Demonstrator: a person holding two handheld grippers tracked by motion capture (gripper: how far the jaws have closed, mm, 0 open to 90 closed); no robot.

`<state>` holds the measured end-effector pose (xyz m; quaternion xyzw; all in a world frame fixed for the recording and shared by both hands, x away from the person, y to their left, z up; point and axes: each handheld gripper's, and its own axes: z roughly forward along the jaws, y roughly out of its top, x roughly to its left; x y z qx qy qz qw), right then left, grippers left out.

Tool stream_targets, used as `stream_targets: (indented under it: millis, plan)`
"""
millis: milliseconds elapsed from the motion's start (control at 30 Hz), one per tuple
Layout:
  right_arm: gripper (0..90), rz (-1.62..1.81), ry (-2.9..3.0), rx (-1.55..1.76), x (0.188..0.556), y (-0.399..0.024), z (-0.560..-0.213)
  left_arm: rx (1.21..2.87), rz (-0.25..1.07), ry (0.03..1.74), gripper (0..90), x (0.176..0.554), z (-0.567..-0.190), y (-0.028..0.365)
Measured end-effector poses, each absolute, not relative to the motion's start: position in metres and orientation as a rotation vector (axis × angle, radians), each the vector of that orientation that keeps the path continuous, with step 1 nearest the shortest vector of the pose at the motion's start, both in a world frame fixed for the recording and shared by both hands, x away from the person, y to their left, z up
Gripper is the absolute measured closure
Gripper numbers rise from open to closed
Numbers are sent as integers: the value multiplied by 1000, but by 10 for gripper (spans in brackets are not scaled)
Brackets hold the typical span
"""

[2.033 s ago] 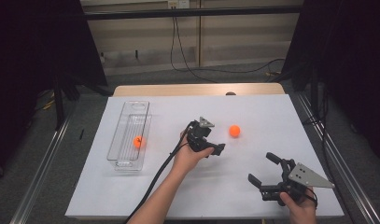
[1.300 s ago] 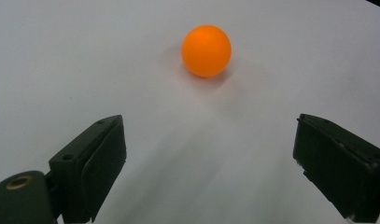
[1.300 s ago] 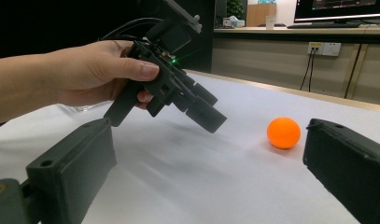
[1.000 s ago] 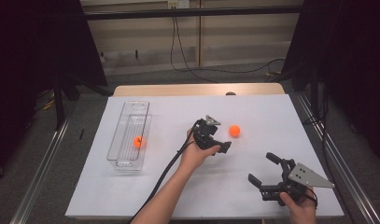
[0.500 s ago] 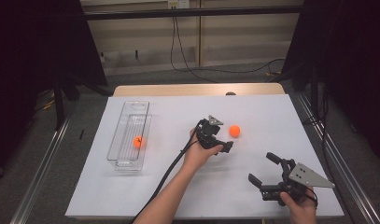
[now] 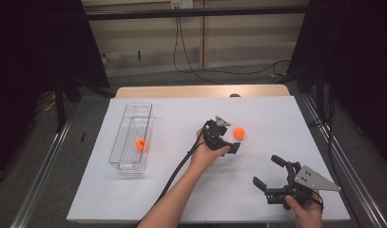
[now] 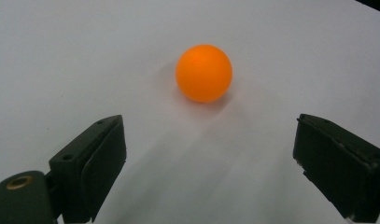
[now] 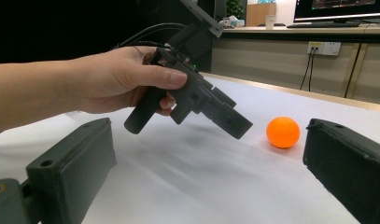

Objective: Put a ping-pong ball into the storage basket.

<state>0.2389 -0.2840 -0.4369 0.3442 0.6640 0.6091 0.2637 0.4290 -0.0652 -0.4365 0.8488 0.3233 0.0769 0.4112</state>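
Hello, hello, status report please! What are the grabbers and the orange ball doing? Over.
Left gripper open, aimed at orange ball, not touching. Right gripper open, nothing in it. Second ball in clear tray. Path clear.

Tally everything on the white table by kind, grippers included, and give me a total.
Orange balls: 2, one loose on the table, one in the tray
Clear plastic tray: 1
Handheld grippers: 2, the left gripper and the right gripper, both open
Total: 5
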Motion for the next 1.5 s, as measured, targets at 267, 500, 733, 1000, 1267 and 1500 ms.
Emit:
stream_targets:
  millis: [267,500,733,1000,1267,1500]
  plan:
    - [15,1649,1793,932,239,-284,-437,2125,185,824,96,431,-438,-72]
    - [15,1648,1794,934,239,-285,-437,2121,187,830,96,433,-438,-74]
    - [15,1648,1794,933,240,-285,-437,2117,195,831,97,435,-438,-77]
    - [15,1654,1787,937,240,-285,-437,2107,192,827,96,436,-436,-83]
    - [15,1649,1791,935,241,-285,-437,2104,201,830,96,437,-435,-87]
    - [15,1649,1792,933,241,-286,-437,2101,216,830,97,440,-435,-89]
